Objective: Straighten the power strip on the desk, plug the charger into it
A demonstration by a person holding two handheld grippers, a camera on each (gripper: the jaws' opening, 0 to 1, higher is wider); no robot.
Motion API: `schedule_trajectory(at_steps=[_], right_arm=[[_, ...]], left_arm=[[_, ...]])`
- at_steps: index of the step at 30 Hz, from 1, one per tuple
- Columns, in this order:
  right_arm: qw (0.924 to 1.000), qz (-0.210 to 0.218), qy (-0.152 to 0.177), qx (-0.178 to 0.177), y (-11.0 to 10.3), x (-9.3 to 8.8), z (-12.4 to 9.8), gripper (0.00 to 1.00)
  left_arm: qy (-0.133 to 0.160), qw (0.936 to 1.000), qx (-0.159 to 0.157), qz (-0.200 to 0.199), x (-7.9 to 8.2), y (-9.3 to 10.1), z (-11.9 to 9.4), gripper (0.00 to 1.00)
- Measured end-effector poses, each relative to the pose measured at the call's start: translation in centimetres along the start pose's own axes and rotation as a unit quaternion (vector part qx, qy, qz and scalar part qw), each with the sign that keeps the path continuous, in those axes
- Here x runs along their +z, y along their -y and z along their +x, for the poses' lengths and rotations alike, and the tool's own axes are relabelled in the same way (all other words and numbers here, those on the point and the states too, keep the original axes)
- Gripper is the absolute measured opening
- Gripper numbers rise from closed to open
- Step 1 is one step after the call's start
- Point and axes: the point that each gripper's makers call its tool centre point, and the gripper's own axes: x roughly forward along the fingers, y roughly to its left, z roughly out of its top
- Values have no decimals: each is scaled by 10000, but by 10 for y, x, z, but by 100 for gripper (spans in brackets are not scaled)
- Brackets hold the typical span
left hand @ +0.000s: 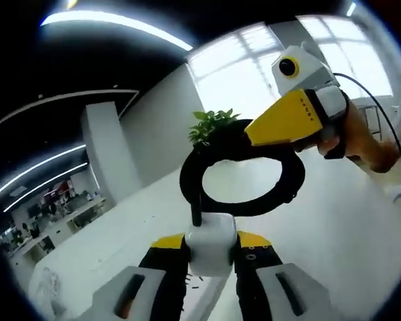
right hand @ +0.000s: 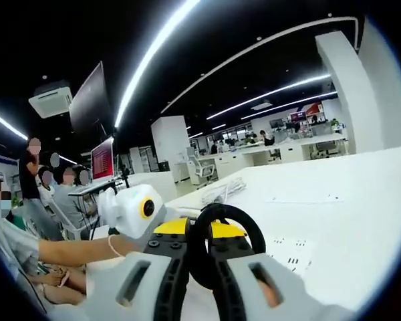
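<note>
My left gripper (left hand: 211, 259) is shut on a white charger block (left hand: 210, 234), held up above the white desk (left hand: 334, 227). The charger's black cable (left hand: 187, 177) curls in a loop above the block. My right gripper (left hand: 252, 137) comes in from the upper right with yellow jaws pinching the top of that loop. In the right gripper view, my right gripper (right hand: 202, 264) is shut on the black cable loop (right hand: 244, 224), and the left gripper (right hand: 180, 229) sits just behind it. The white power strip (right hand: 291, 251) lies flat on the desk to the right.
A green plant (left hand: 210, 124) stands behind the cable loop. A person's hand (left hand: 364, 144) holds the right gripper and a forearm (right hand: 67, 251) reaches in from the left. Several people (right hand: 50, 194) sit at the left near a red screen (right hand: 102, 159). A white cord (right hand: 220, 190) lies on the desk farther back.
</note>
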Motion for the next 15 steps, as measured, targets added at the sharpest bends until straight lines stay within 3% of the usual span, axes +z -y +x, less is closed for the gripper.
schedule_trajectory(at_steps=[15], right_arm=[[9996, -27, -264, -30, 15, -2, 27, 8]], left_arm=[[-88, 9921, -1217, -281, -13, -18, 6, 25]])
